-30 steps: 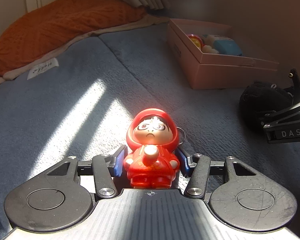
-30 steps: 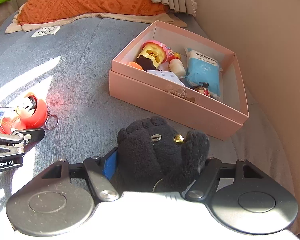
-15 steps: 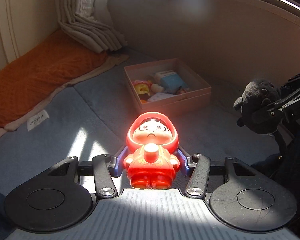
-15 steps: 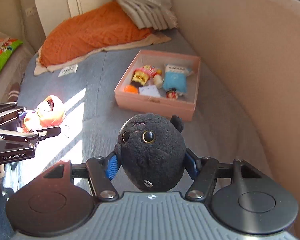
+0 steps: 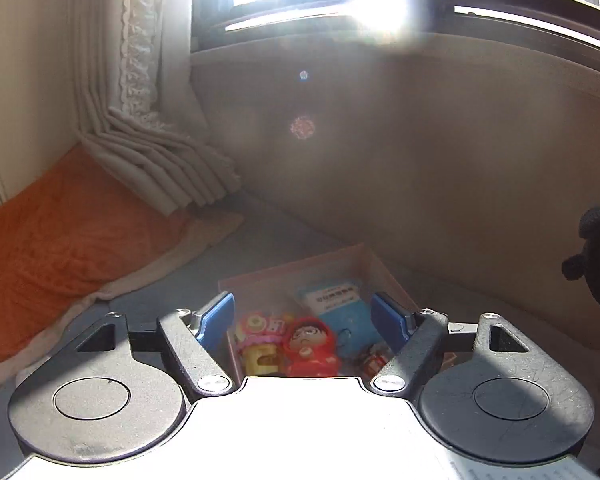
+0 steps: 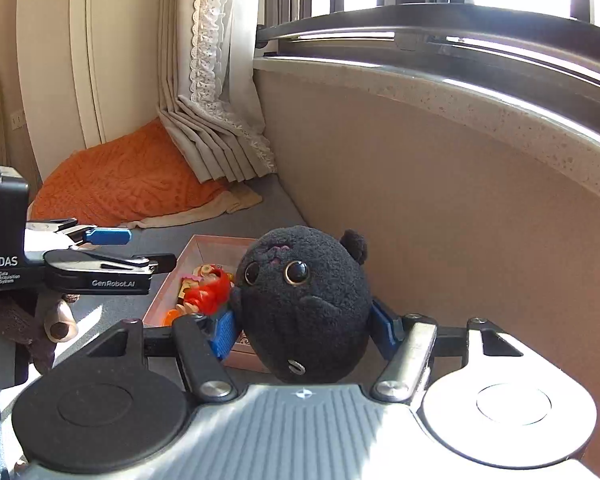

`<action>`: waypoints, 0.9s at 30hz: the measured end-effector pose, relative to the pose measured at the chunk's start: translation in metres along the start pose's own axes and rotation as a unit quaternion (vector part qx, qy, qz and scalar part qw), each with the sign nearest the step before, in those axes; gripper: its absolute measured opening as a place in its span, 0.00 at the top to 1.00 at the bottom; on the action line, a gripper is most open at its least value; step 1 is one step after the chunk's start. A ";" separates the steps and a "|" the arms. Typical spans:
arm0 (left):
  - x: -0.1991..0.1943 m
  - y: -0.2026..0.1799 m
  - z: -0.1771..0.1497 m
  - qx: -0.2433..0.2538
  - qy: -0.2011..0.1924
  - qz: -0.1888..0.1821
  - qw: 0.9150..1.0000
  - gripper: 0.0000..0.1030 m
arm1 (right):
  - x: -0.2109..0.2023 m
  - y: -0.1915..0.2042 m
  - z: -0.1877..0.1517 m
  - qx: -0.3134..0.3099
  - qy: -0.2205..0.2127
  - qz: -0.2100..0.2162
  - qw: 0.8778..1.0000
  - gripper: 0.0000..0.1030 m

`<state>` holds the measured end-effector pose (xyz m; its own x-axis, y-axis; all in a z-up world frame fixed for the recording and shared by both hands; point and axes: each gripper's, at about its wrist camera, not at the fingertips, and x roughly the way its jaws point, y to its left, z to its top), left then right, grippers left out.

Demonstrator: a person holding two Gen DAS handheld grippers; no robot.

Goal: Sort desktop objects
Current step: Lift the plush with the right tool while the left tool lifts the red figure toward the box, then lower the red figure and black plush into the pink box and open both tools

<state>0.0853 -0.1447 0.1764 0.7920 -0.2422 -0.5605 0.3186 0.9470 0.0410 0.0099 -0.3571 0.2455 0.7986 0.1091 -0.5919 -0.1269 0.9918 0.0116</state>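
So my left gripper (image 5: 303, 316) is opening with nothing between its pads, the red doll (image 5: 311, 347) lying in the pink box (image 5: 384, 276), while my right gripper (image 6: 302, 330) clamps the black plush (image 6: 304, 304), unplaced, above it.
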 end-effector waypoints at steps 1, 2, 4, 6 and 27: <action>-0.001 0.004 -0.011 0.001 0.008 0.004 1.000 0.14 | 0.011 0.000 0.000 0.000 0.006 -0.001 1.000 0.36; -0.002 0.009 -0.024 0.006 0.019 0.013 1.000 0.12 | 0.019 0.000 0.001 0.001 0.011 -0.002 1.000 0.36; -0.003 0.015 -0.051 0.011 0.046 0.019 0.999 0.10 | 0.045 0.005 0.003 0.003 0.025 0.002 1.000 0.36; -0.003 0.022 -0.078 0.001 0.081 0.013 0.997 0.09 | 0.077 0.013 0.008 0.013 0.046 0.016 0.999 0.36; -0.025 0.082 -0.176 -0.143 0.126 -0.023 0.981 0.03 | 0.186 0.098 -0.007 -0.049 0.089 -0.033 0.994 0.18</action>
<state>-0.0001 -0.0235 0.0482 0.6145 -0.2601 -0.7449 0.1623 0.9656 -0.2033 0.1420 -0.2399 0.1308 0.6914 0.0216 -0.7222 -0.1405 0.9845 -0.1050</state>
